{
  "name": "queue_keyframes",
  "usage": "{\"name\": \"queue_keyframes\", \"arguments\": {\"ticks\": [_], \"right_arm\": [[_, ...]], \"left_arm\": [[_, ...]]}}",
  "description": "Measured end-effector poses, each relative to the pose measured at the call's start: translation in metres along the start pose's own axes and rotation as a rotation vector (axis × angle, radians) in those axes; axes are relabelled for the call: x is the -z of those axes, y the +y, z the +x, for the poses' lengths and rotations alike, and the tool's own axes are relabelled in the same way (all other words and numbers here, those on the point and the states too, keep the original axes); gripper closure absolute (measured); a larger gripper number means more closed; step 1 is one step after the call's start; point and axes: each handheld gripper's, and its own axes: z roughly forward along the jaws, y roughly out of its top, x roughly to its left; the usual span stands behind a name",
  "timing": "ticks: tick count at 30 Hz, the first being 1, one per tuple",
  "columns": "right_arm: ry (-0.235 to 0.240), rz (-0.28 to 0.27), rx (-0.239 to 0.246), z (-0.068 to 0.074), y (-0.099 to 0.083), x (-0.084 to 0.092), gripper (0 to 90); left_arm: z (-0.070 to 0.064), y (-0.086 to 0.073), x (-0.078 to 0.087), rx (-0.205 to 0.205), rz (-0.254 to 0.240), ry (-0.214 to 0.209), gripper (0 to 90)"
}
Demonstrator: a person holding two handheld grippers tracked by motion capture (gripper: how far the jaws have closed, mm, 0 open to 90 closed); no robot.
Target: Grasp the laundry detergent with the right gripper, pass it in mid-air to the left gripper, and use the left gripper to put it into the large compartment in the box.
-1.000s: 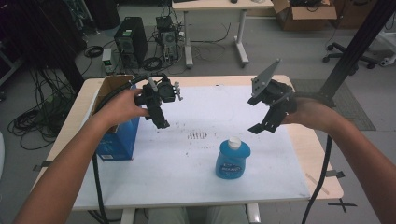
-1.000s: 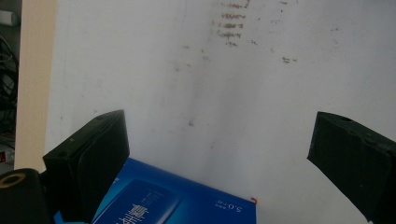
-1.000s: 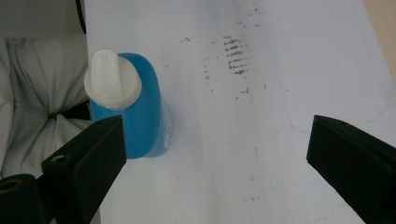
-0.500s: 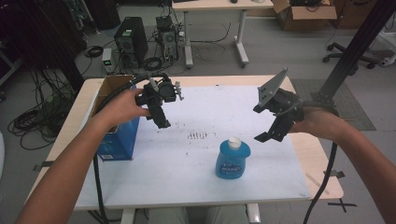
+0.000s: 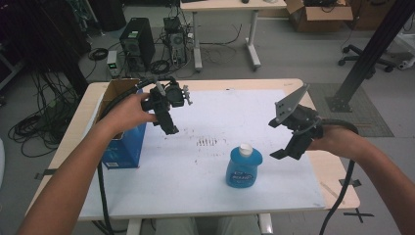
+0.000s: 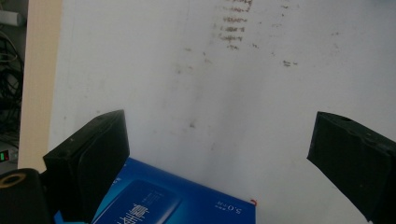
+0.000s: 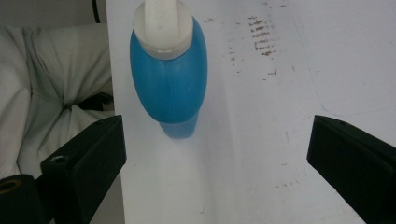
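Observation:
A blue bottle with a white cap stands upright on the white sheet near the table's front middle; the right gripper view looks down on this bottle. My right gripper hangs open just right of it, a little above the table, jaws wide apart with nothing between them. My left gripper is held over the sheet's left part, beside an open blue carton. Its jaws are open and empty, above the carton's blue top.
The white sheet covers most of the wooden table and bears dark smudges at its middle. Cables trail from both grippers off the front edge. Behind the table are a computer tower, another desk and floor cables.
My right gripper has swung down and back toward the front right, closer to the bottle. The left gripper has hardly moved.

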Motion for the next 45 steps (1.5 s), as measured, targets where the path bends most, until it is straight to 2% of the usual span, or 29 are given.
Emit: {"name": "queue_keyframes", "arguments": {"ticks": [10,25,37,45], "right_arm": [[0.017,-0.025,0.001,0.007,-0.011,-0.011,4.3],[0.031,-0.104,-0.006,0.013,-0.027,-0.028,4.2],[0.052,-0.184,-0.024,0.014,-0.043,-0.041,3.8],[0.071,-0.27,-0.042,0.014,-0.055,-0.051,3.9]], "left_arm": [[0.0,0.0,-0.001,0.005,-0.005,-0.001,5.6],[-0.001,0.002,-0.002,-0.003,0.001,-0.005,5.6],[-0.001,0.004,-0.004,0.003,0.001,-0.005,5.6],[-0.001,0.005,-0.005,-0.002,0.008,-0.005,5.6]]}}
